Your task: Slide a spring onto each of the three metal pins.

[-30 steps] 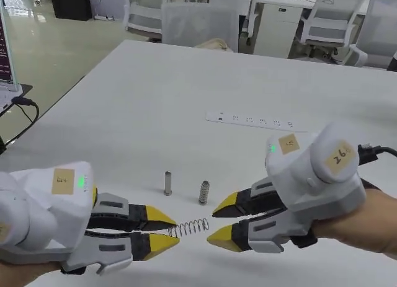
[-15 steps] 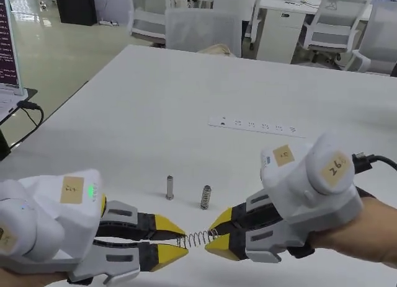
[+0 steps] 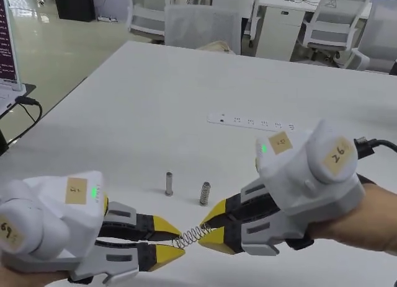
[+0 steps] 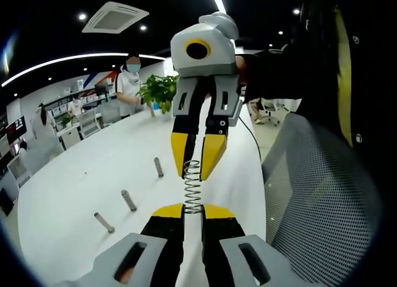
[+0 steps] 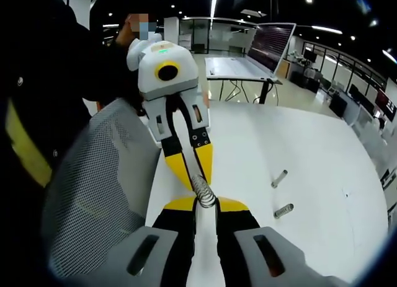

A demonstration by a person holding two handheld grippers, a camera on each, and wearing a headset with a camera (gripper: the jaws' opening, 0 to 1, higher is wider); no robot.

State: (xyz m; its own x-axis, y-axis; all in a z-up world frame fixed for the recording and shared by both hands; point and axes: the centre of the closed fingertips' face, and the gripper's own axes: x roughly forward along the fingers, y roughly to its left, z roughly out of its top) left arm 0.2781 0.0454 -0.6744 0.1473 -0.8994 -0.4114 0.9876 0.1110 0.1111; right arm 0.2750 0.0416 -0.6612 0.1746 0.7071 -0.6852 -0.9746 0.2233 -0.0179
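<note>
A loose spring [image 3: 189, 236] hangs just above the white table [image 3: 186, 101], held at both ends. My left gripper [image 3: 170, 240] is shut on its near end, and in the left gripper view the spring [image 4: 193, 186] rises from its closed yellow tips [image 4: 192, 210]. My right gripper [image 3: 209, 228] is shut on the other end [image 5: 203, 191], tip to tip with the left. Behind them stand a bare metal pin [image 3: 169, 183] and a pin wearing a spring [image 3: 205, 193]. Three pins show in the left gripper view, at far [image 4: 159, 167], middle [image 4: 128, 200] and near [image 4: 104, 222].
A white power strip [image 3: 251, 121] lies farther back on the table. Office chairs [image 3: 201, 26] and desks stand beyond the far edge. A cable [image 3: 25, 110] runs off the left side. A mesh chair back [image 4: 322, 194] is close behind the grippers.
My right gripper has moved left and closed on the spring's free end. The left gripper has kept hold of the spring and lifted slightly.
</note>
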